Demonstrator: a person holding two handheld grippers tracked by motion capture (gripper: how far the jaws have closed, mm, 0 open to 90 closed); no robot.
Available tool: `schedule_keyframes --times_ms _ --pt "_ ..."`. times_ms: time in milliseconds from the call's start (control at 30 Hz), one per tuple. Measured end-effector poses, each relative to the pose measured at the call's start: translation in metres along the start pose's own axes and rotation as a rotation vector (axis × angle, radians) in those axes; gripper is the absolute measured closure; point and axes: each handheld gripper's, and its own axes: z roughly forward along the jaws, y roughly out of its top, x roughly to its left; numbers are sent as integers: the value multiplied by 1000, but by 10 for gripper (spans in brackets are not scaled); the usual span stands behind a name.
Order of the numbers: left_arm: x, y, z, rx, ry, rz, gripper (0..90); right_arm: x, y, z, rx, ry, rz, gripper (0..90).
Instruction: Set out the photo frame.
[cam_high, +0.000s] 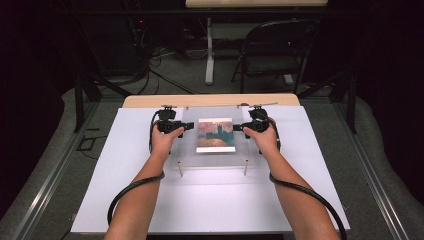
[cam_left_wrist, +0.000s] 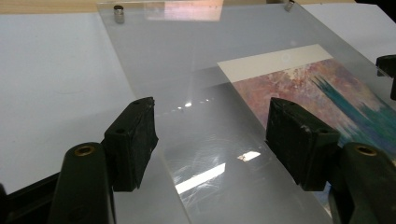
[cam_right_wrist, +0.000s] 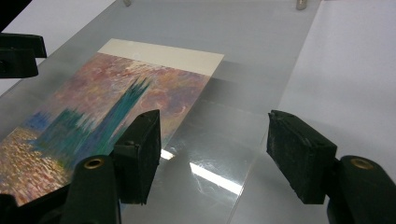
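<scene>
Glossy clear acrylic sheet (cam_left_wrist: 201, 140) (faintly scratched) over matt paper print (cam_right_wrist: 116, 102).

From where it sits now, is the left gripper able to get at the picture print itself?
Probably not directly. The left gripper stands open at the edge of the clear sheet, and that sheet seems to lie over the print, so the pads would meet plastic first.

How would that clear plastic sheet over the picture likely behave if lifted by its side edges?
The clear sheet looks flat and rigid on its metal standoffs, so it probably stays stiff. Its glossy, reflective surface suggests it is slippery between the pads. It is fairly thin, so probably light.
</scene>
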Motion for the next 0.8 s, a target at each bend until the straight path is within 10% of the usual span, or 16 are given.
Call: schedule_keyframes --times_ms 800 --pt "9 -6 13 39 -65 -65 274 -7 3 11 7 7 44 322"
